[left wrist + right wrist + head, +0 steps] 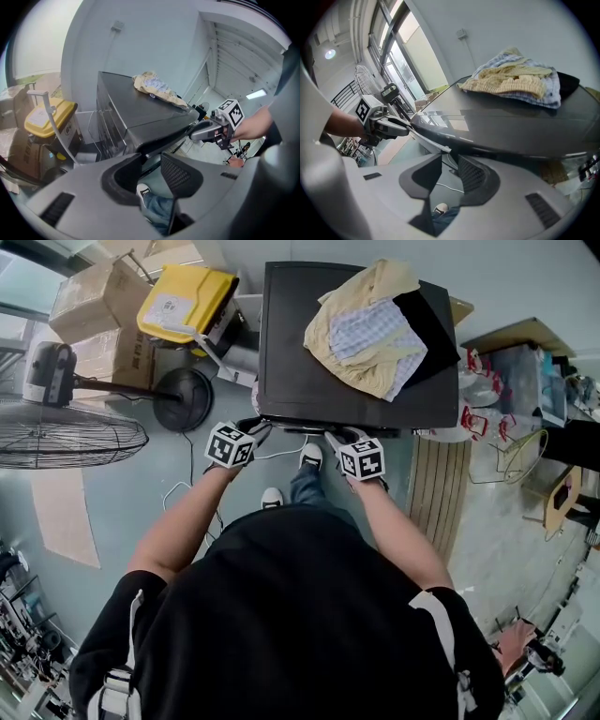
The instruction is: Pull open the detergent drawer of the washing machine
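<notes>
at washing machine [356, 381] front edge, 6 o'clock: left gripper [150, 165], right gripper [450, 165] jaws apart, empty; drawer likely stiff, light; grip front lip

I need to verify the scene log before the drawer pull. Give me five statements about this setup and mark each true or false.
1. A pile of clothes lies on top of the washing machine. True.
2. The left gripper is clamped shut on a handle. False: its jaws stand apart and nothing is pressed between them.
3. A yellow-lidded bin stands beside the machine, on the left in the head view. True.
4. The fan sits on top of the machine. False: it stands on the floor, off to the left.
5. The right gripper has its jaws apart and grips nothing. True.
</notes>
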`<act>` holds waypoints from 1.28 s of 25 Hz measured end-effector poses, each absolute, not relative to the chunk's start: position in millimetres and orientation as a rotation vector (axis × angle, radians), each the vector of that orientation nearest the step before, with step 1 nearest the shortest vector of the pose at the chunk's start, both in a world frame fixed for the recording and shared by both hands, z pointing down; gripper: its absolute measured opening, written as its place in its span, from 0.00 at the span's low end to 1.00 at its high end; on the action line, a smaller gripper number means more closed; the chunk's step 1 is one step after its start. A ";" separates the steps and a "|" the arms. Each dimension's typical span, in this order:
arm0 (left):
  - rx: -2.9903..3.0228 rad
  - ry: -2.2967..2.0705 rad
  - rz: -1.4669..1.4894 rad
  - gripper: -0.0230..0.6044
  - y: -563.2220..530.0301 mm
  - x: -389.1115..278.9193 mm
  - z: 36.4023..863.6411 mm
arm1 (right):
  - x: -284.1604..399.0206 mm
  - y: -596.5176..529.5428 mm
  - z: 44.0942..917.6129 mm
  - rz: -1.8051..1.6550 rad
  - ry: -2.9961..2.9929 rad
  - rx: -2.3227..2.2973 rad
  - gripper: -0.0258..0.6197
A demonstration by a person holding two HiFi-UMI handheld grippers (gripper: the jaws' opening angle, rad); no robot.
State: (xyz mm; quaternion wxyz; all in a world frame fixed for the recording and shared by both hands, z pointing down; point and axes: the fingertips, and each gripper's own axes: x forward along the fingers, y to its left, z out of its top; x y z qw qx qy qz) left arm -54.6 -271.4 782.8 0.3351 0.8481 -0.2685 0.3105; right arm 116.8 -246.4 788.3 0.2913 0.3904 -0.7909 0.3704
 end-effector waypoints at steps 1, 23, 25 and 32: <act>2.214 -0.698 0.811 0.25 -271.8 -54.5 783.0 | 117.0 -246.6 788.6 0.984 -2.111 1.034 0.21; 2.157 -0.658 0.756 0.23 -250.8 -57.8 778.0 | 116.7 -224.9 785.9 0.988 -2.121 0.947 0.16; 2.143 -0.648 0.740 0.23 -243.4 -57.4 777.1 | 115.9 -218.1 784.7 1.006 -2.125 0.938 0.16; 2.133 -0.613 0.736 0.23 -216.6 -58.2 777.9 | 117.0 -191.2 787.2 1.024 -2.114 0.939 0.16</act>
